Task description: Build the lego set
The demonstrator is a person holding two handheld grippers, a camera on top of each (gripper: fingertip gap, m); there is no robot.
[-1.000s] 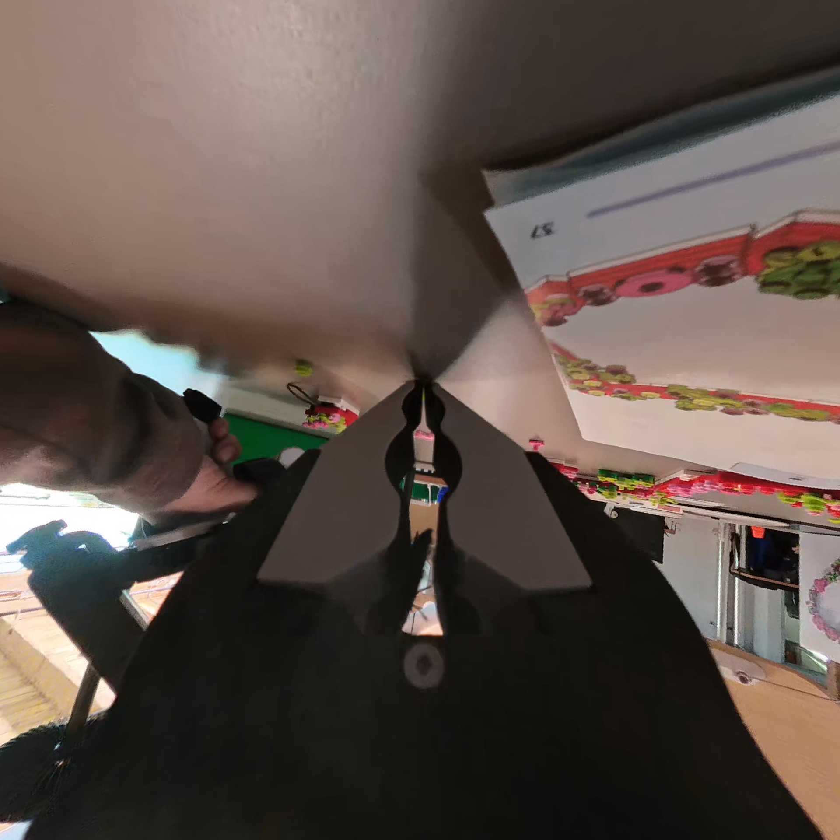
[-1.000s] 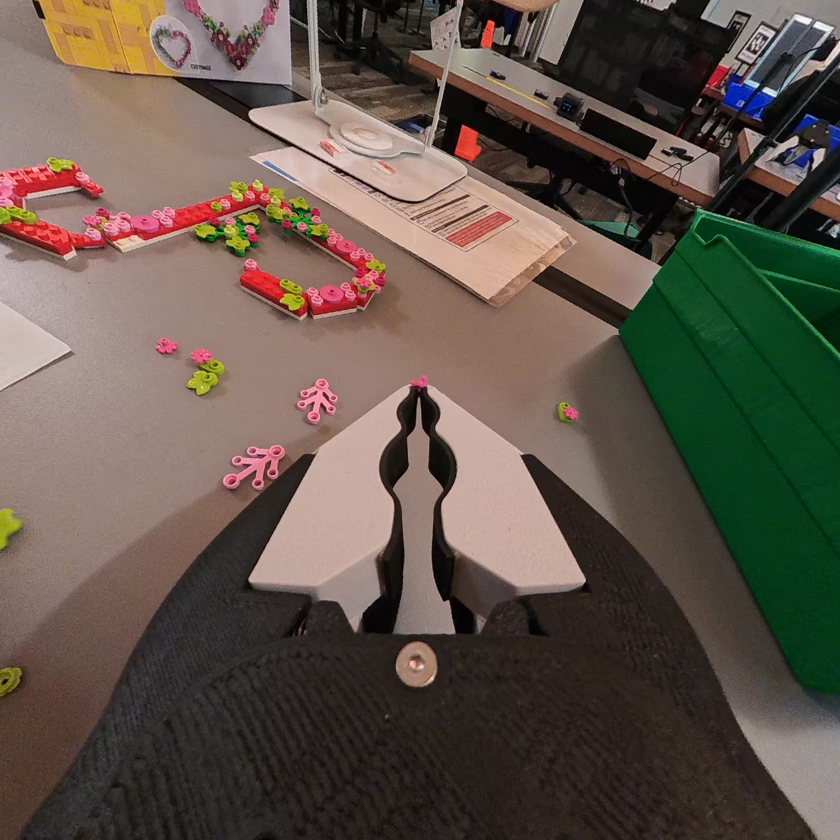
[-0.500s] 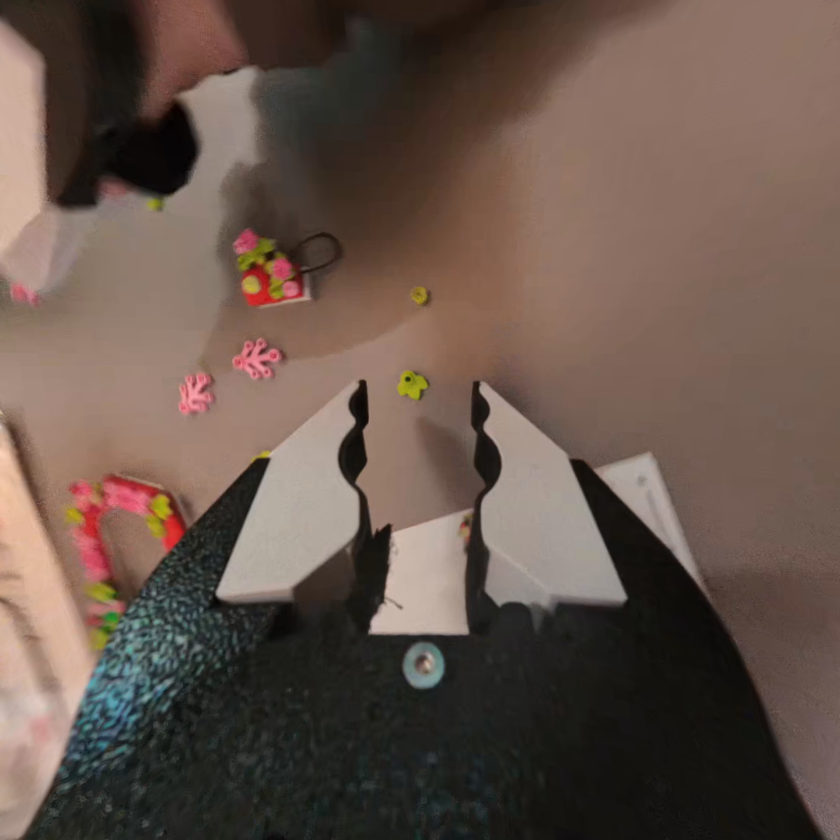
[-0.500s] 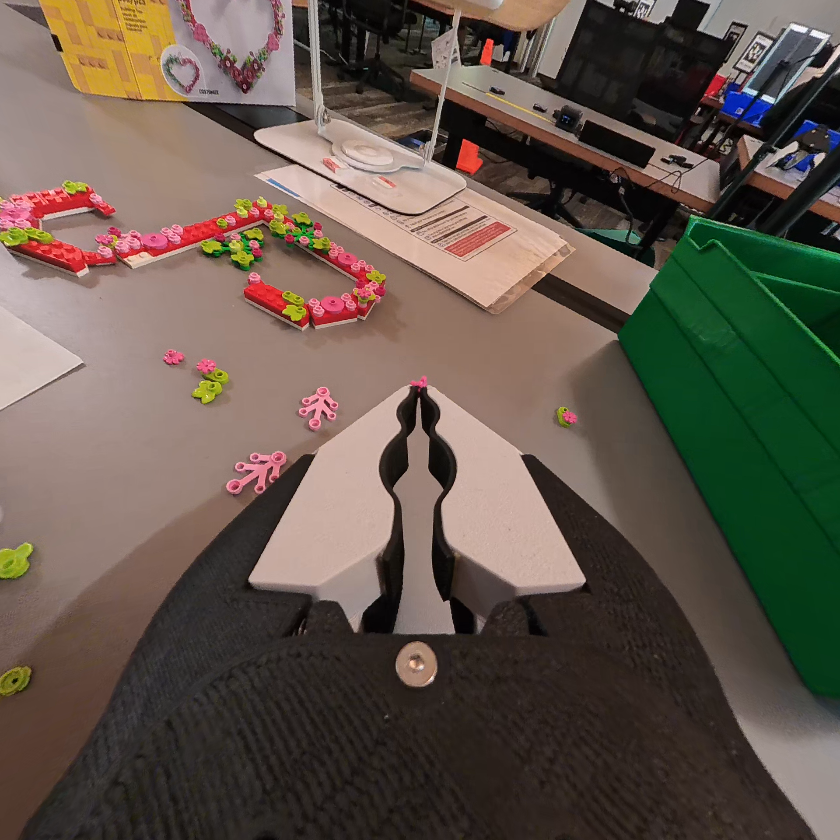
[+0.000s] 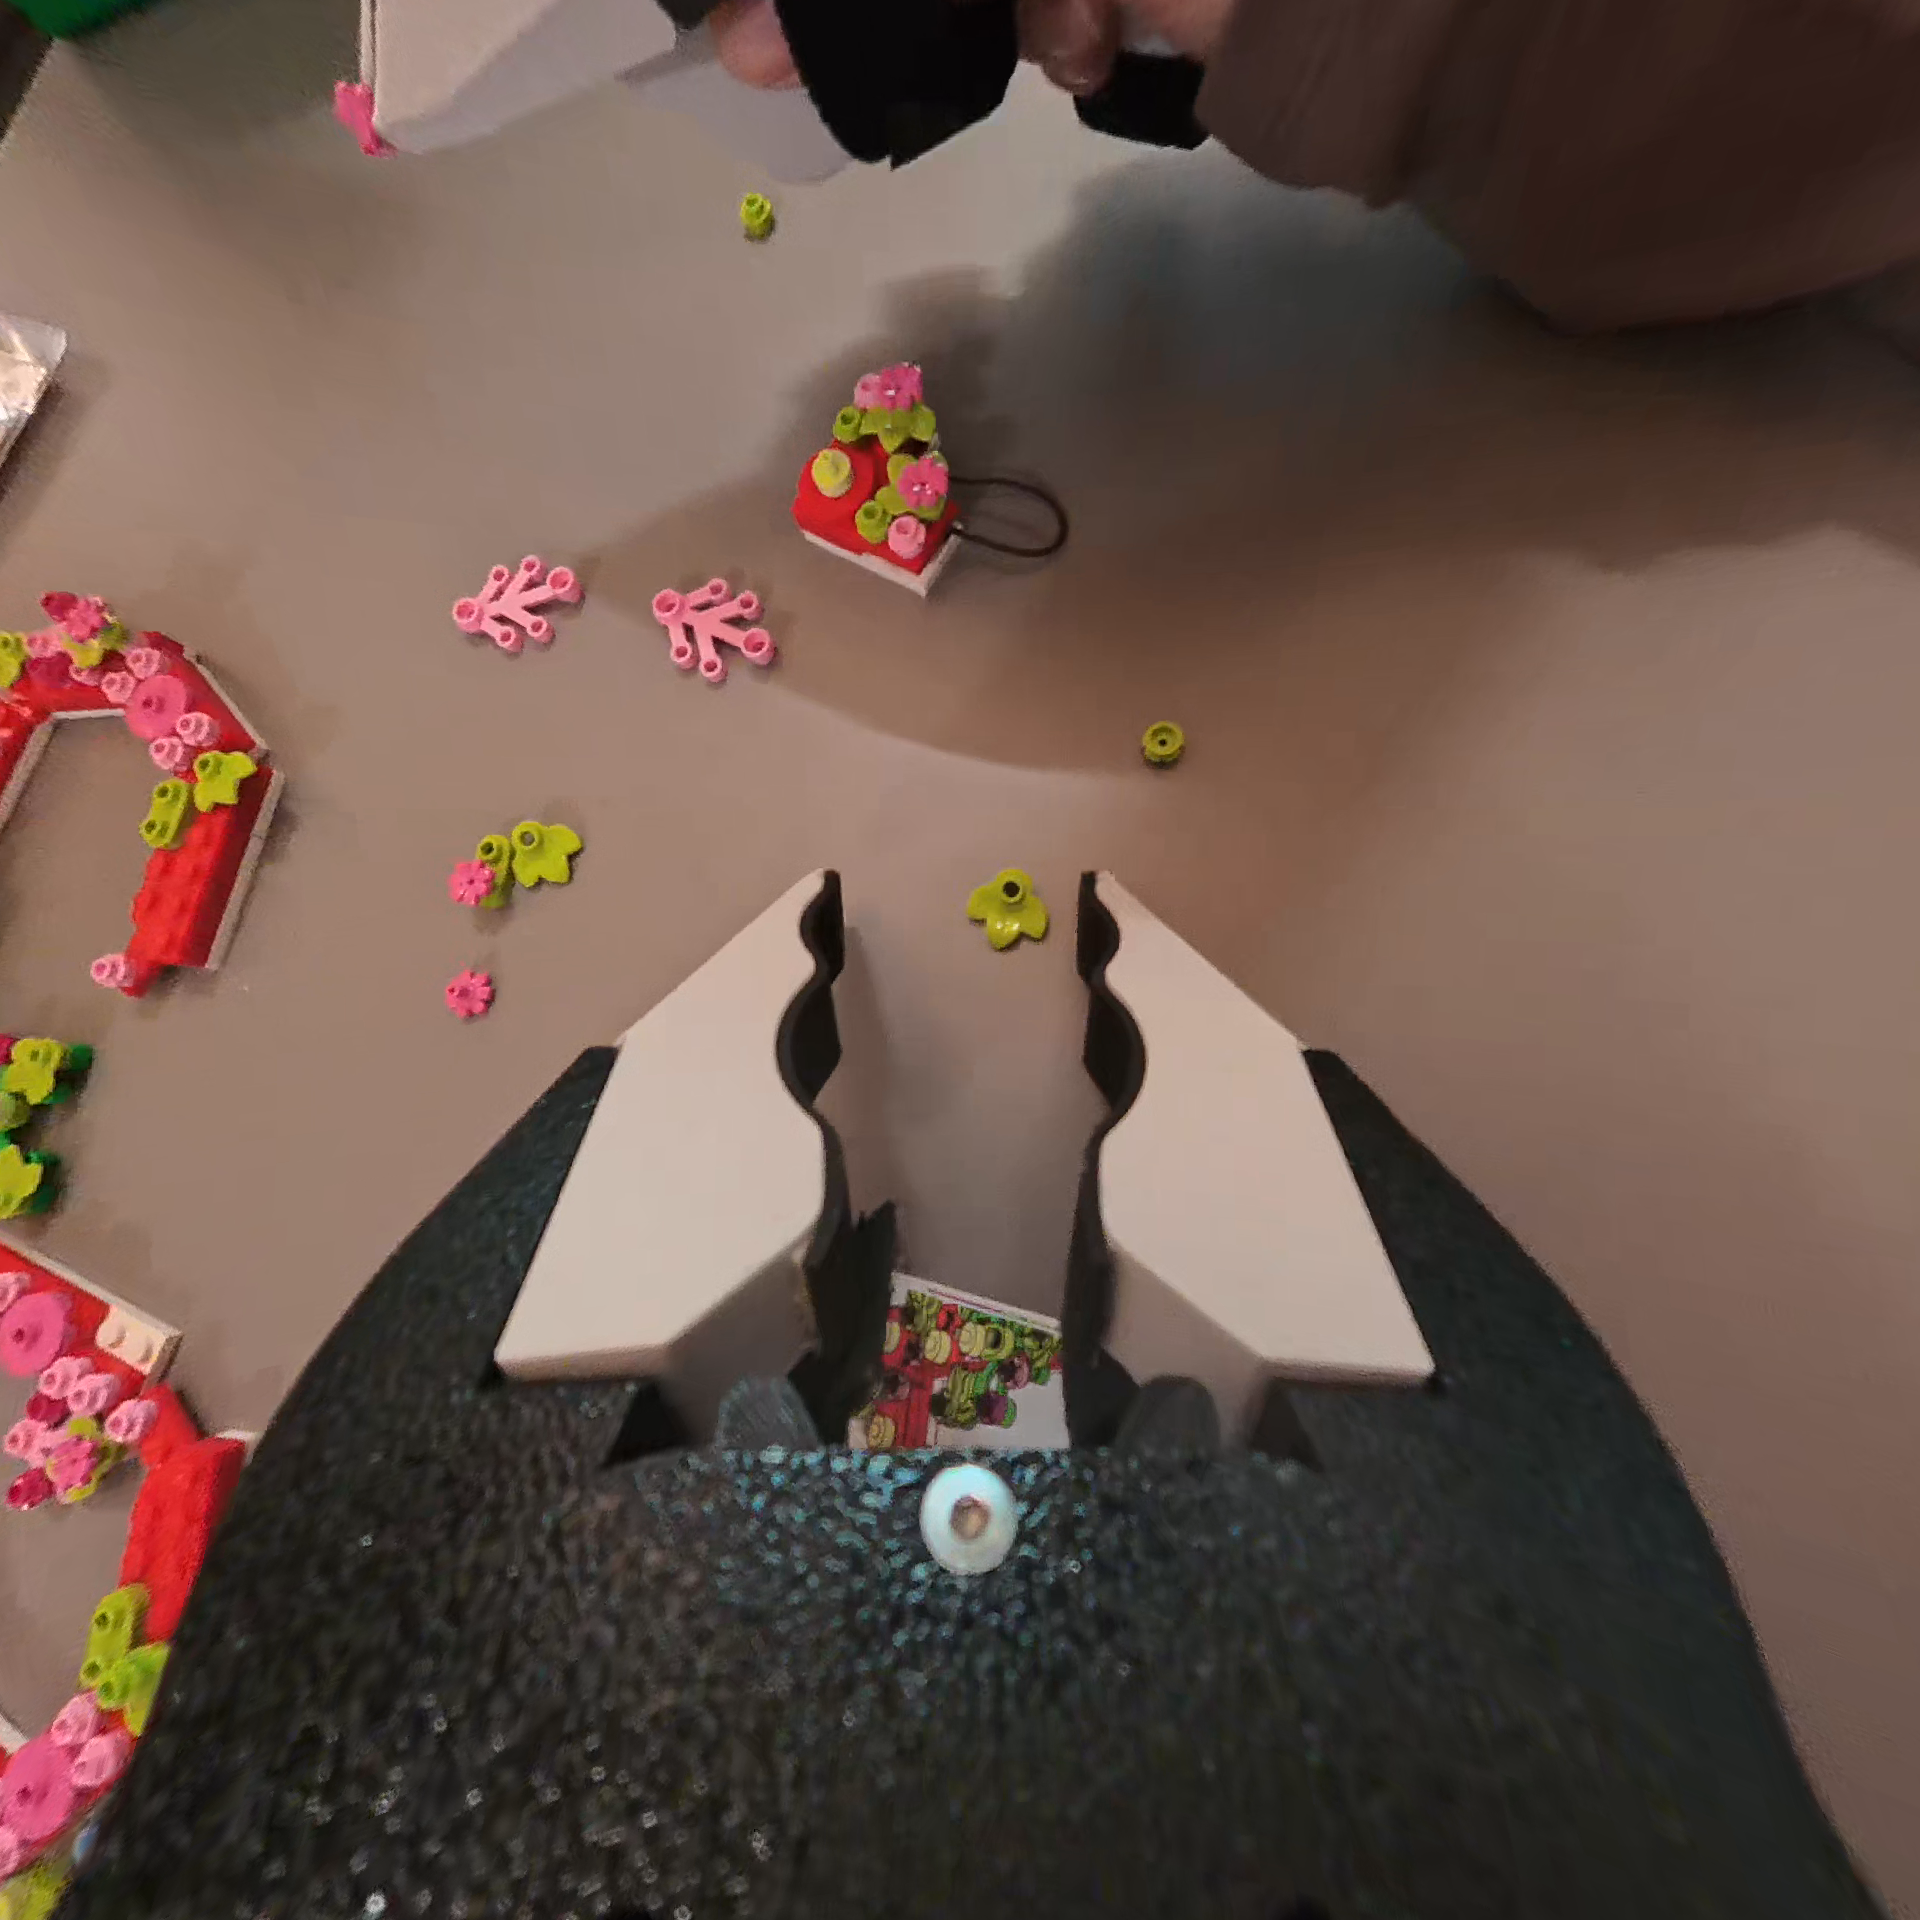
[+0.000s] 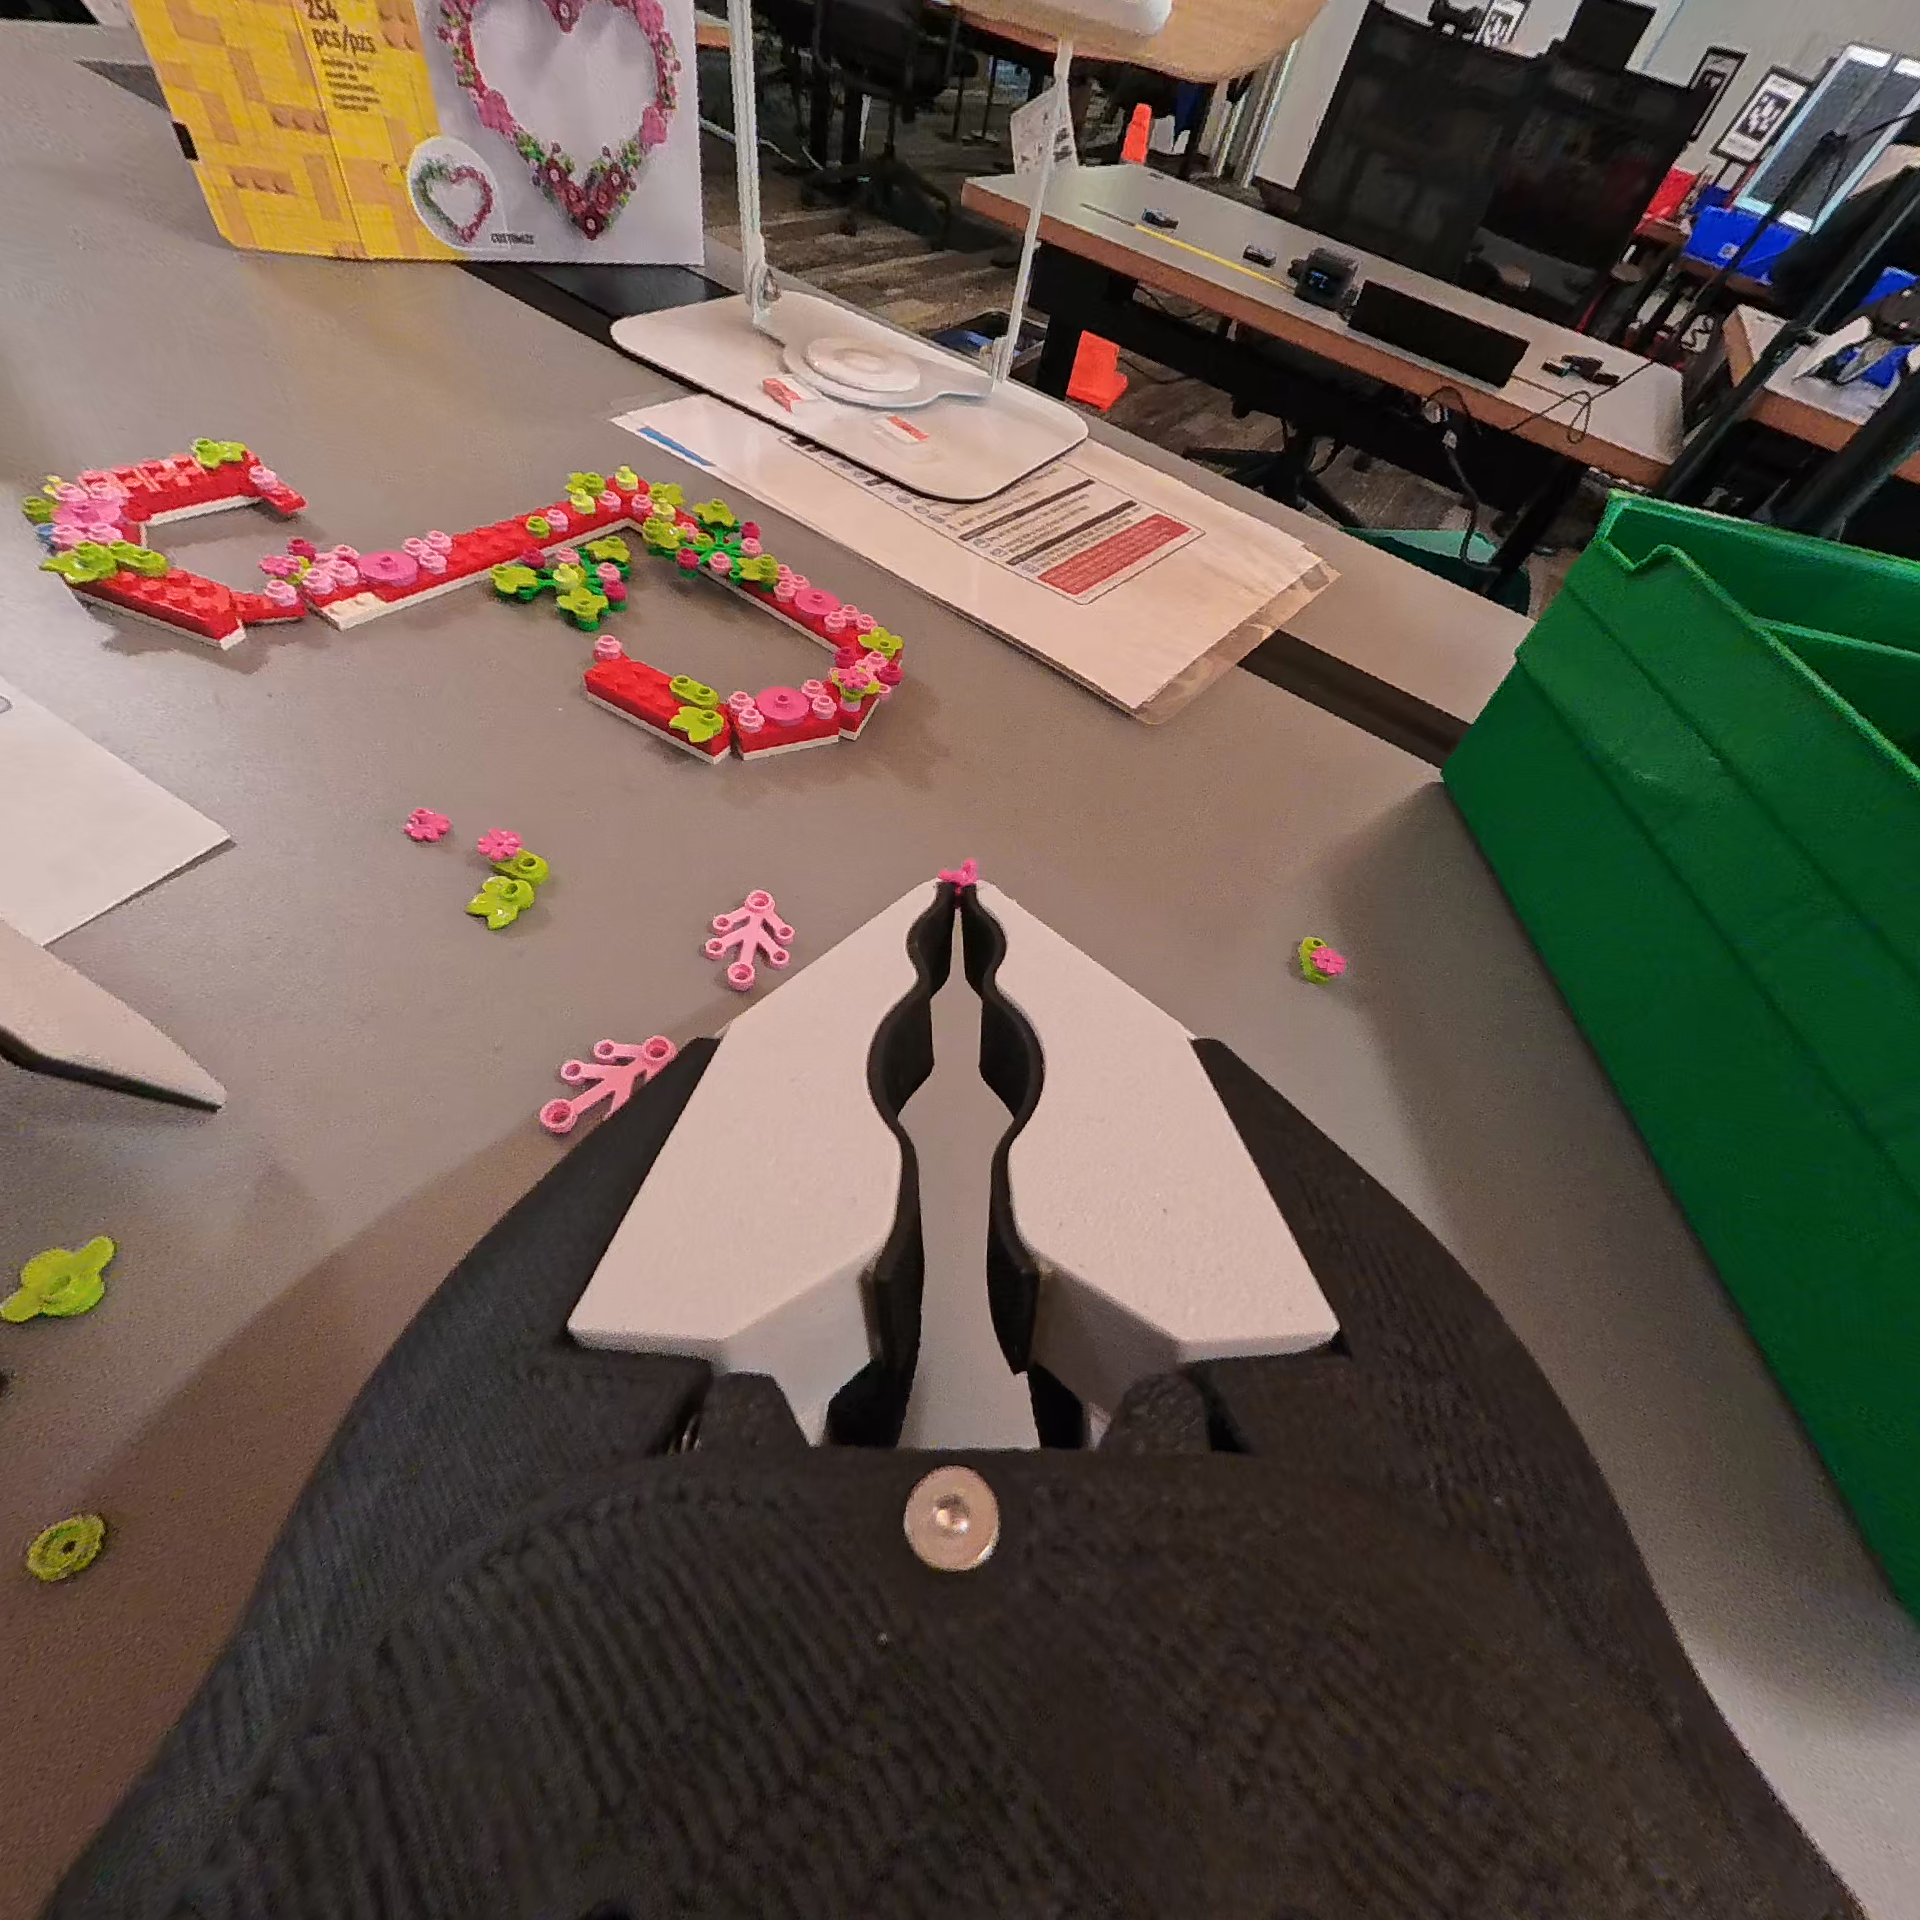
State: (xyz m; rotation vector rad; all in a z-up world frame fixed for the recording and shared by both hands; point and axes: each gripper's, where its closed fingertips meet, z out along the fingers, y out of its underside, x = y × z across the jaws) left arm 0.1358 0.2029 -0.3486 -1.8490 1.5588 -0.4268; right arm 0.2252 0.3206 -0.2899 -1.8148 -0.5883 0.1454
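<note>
My left gripper [image 5: 956,894] is open and empty above the grey table, a lime leaf piece [image 5: 1006,909] lying between its tips. A small red block with flowers [image 5: 881,488] lies ahead. Two pink branch pieces [image 5: 516,603] lie left of it. Red flowered frame sections [image 5: 177,800] are at the left. My right gripper [image 6: 958,883] is shut on a tiny magenta flower [image 6: 958,873], held above the table; it also shows in the left wrist view [image 5: 468,73]. Red frame sections [image 6: 748,665] lie ahead of it on the left.
A green bin [image 6: 1714,831] stands at the right. A white lamp base [image 6: 862,384] sits on a paper sheet [image 6: 1091,561] at the back. The yellow set box [image 6: 416,125] stands far left. The instruction booklet [image 6: 73,821] lies at the left. Loose lime and pink pieces [image 6: 504,873] are scattered.
My left gripper has let go of the booklet page, opened and swung down over the table's loose pieces. My right gripper has stayed shut on the flower and drifted slightly.
</note>
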